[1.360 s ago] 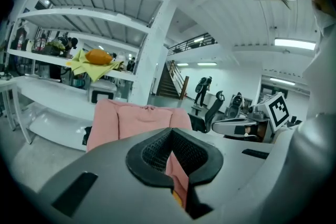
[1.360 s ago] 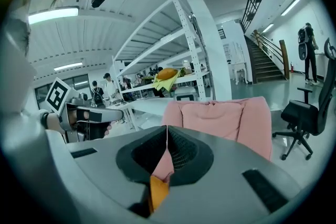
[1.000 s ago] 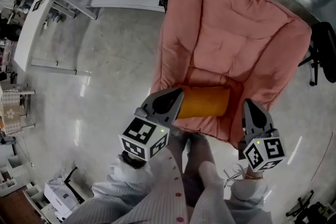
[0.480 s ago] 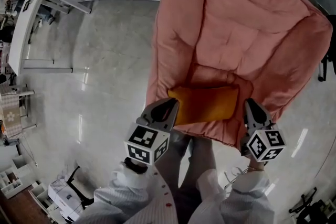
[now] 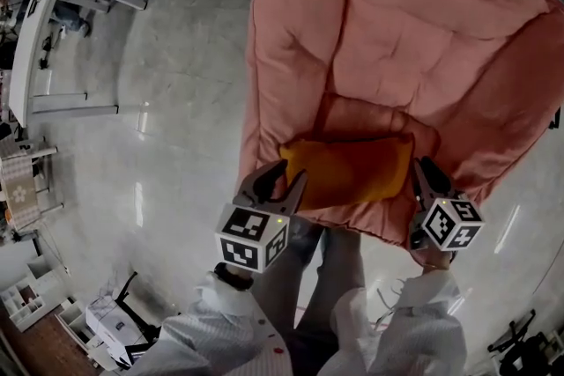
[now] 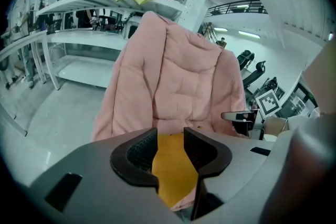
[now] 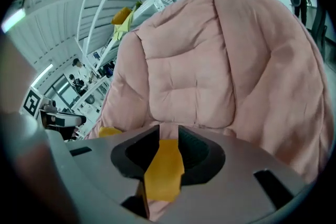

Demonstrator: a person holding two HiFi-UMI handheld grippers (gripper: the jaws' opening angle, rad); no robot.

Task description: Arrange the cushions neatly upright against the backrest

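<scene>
Here, cushion [image 5: 348,170] sits between opening jaws

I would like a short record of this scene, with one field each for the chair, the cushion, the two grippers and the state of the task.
chair: pink padded chair, standing on a pale glossy floor
cushion: one orange cushion, lying crosswise on the chair, near its front edge
left gripper: at the cushion's left end, jaws opening, orange fabric between them
right gripper: at the cushion's right end, jaws opening, orange fabric between them
task state: cushion not yet upright against the backrest
</scene>
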